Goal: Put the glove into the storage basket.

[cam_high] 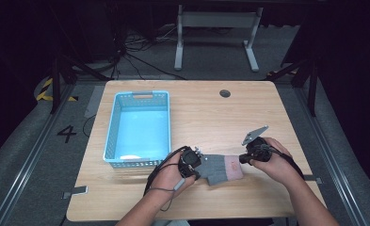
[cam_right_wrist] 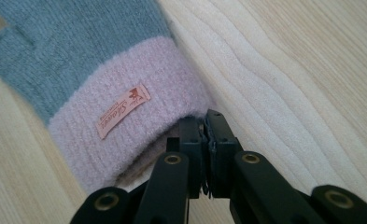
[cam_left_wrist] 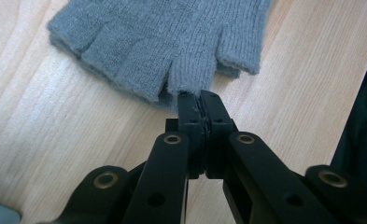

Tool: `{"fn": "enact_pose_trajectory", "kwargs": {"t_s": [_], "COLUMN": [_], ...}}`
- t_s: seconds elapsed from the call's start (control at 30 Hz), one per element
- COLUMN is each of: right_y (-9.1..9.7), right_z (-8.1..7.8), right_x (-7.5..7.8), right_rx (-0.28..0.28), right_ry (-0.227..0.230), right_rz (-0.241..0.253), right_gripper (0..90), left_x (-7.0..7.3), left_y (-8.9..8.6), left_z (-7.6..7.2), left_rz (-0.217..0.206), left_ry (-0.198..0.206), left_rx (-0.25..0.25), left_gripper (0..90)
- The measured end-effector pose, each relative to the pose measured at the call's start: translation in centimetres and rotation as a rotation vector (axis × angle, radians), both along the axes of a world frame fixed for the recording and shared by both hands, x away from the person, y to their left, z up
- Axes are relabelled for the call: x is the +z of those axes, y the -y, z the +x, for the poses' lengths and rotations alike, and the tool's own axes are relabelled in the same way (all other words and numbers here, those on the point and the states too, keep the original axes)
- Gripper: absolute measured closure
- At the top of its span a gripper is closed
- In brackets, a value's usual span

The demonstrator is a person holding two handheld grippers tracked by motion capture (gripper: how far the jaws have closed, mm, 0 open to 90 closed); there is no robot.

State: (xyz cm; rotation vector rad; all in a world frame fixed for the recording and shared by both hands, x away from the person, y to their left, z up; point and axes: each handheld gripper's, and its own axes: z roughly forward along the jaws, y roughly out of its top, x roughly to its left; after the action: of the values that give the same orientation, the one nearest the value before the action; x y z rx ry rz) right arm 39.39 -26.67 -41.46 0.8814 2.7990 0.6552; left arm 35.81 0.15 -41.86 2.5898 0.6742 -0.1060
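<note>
A grey fingerless knit glove (cam_high: 219,165) with a pink cuff (cam_high: 234,167) lies flat near the table's front edge, between both hands. In the left gripper view its short grey finger stubs (cam_left_wrist: 162,51) point toward the jaws. My left gripper (cam_left_wrist: 200,99) is shut, its tips pinching the end of one stub; in the high view it (cam_high: 201,161) sits at the glove's left end. My right gripper (cam_right_wrist: 204,120) is shut on the rim of the pink cuff (cam_right_wrist: 139,116), which carries a small orange label (cam_right_wrist: 123,110). From above, that gripper (cam_high: 243,159) meets the glove's right end.
A light-blue plastic basket (cam_high: 110,136) stands on the table's left half, just behind the left hand. A round cable hole (cam_high: 225,93) marks the far side of the wooden table (cam_high: 206,117). A metal frame (cam_high: 215,28) stands on the floor beyond.
</note>
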Motion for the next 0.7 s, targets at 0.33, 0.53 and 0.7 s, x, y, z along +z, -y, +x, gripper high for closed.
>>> {"fn": "enact_pose_trajectory", "kwargs": {"t_s": [0.33, 0.53, 0.7], "right_y": [0.3, 1.1, 2.0], "right_z": [0.0, -0.3, -0.3], "right_x": [-0.2, 0.5, 1.0], "right_rx": [-0.004, -0.018, -0.043], "right_ry": [0.046, 0.062, 0.078], "right_rz": [-0.029, -0.017, -0.005], "right_gripper": [80.9, 80.4, 79.9], "left_x": [-0.4, 0.4, 1.8], "left_y": [-0.2, -0.3, -0.1], "left_z": [0.1, -0.2, -1.0], "left_rz": [0.029, 0.019, -0.002], "left_ry": [0.003, 0.026, 0.058], "left_rx": [-0.001, 0.03, 0.008], "left_gripper": [79.1, 66.8, 62.8]}}
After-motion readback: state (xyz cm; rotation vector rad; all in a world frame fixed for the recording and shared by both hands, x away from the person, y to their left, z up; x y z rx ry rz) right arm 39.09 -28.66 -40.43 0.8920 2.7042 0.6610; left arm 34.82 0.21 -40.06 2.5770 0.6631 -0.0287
